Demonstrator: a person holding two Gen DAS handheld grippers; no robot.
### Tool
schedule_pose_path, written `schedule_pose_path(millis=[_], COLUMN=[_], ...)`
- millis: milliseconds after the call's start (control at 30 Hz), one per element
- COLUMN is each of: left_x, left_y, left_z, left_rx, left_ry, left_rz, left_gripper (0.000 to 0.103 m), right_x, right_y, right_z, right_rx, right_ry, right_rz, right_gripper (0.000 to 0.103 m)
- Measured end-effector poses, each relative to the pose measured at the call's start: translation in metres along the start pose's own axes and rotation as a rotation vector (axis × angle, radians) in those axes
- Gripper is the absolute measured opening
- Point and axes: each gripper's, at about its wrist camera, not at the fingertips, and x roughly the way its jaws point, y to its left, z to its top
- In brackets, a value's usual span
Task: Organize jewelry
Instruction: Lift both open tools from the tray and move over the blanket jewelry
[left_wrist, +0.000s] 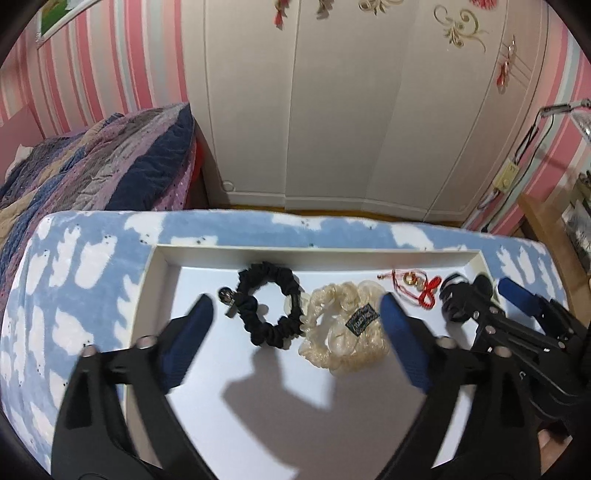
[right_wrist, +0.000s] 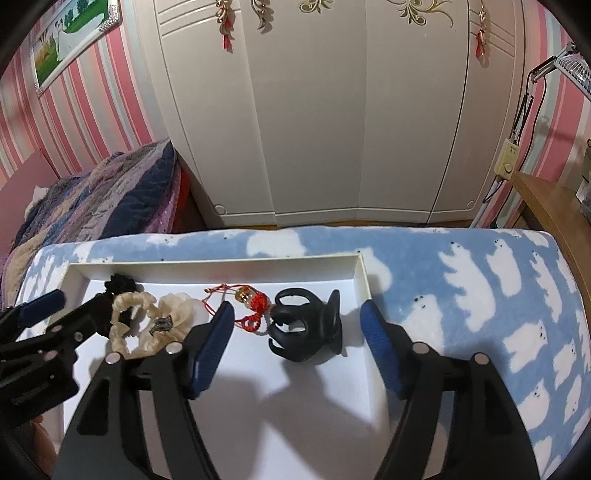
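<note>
A white shallow tray (left_wrist: 162, 273) (right_wrist: 364, 273) holds a row of accessories. From left: a small dark charm (left_wrist: 227, 297), a black scrunchie (left_wrist: 271, 308) (right_wrist: 118, 282), a cream scrunchie (left_wrist: 343, 332) (right_wrist: 155, 321), a red cord charm with gold beads (left_wrist: 415, 284) (right_wrist: 251, 301), and a black claw clip (right_wrist: 304, 326) (left_wrist: 452, 295). My left gripper (left_wrist: 297, 321) is open above the two scrunchies, holding nothing. My right gripper (right_wrist: 297, 325) is open around the claw clip, its fingers (right_wrist: 216, 332) apart from it.
The tray lies on a blue blanket with white bears (right_wrist: 480, 295). A white wardrobe (right_wrist: 314, 110) stands behind. A bed with a striped quilt (left_wrist: 92, 162) is at the left, a wooden desk (right_wrist: 554, 206) at the right.
</note>
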Motion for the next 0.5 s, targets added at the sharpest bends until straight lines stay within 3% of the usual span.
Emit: schedule_pose_path(millis=[133,333,500], left_x=[-0.014,-0.025,-0.059], left_y=[0.013,0.038,0.050], left_z=[0.004,0.010,0.016], left_rx=[-0.018,-0.078,-0.102], left_ry=[-0.009,0.012,-0.013], left_rz=[-0.015,-0.016,0.002], left_gripper=[0.100,0.100,0.100], right_x=[-0.004,-0.017,-0.064], right_y=[-0.001,-0.004,-0.009], right_z=[0.001,0.004,0.013], right_rx=[0.017,0.010,0.010], right_ry=[-0.017,-0.040,-0.137], right_rz=[0.001,-0.044,-0.066], right_gripper=[0.088,0.090,0.092])
